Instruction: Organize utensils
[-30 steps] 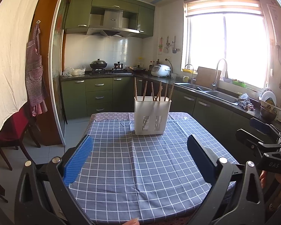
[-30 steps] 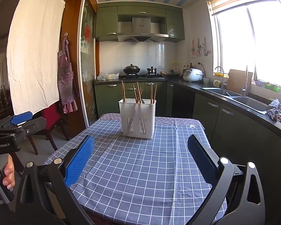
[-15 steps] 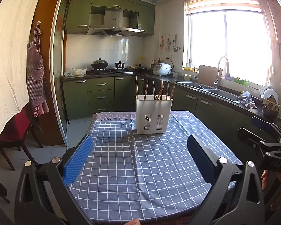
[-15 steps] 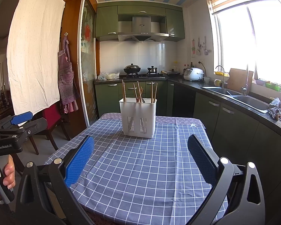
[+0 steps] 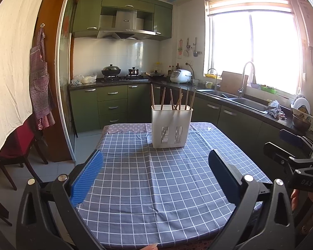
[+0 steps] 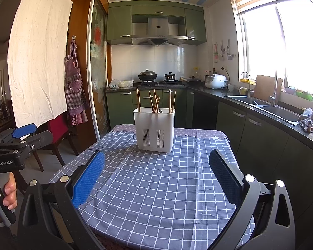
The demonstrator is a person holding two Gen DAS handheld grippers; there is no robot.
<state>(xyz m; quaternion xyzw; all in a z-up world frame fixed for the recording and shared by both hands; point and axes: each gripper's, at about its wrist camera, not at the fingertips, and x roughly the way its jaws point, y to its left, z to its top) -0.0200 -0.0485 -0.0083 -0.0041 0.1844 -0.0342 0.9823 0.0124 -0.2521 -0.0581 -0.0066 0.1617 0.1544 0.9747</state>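
Note:
A white slotted utensil holder (image 5: 171, 126) stands upright at the far end of the table on the blue checked cloth (image 5: 156, 179). Several wooden chopsticks (image 5: 178, 100) stick up out of it. It also shows in the right wrist view (image 6: 154, 129) with its chopsticks (image 6: 155, 102). My left gripper (image 5: 156, 173) is open and empty, held over the near part of the table, well short of the holder. My right gripper (image 6: 156, 173) is open and empty, likewise short of the holder. Each gripper shows at the edge of the other's view.
A dark counter with a sink (image 5: 240, 101) and green cabinets runs along the right. A stove with pots (image 5: 123, 75) is at the back. A red chair (image 5: 16, 145) stands left of the table, below a white sheet (image 5: 12, 62).
Both grippers have tilted up and drawn back very slightly; the holder sits a little lower in the views. Both stay open and empty.

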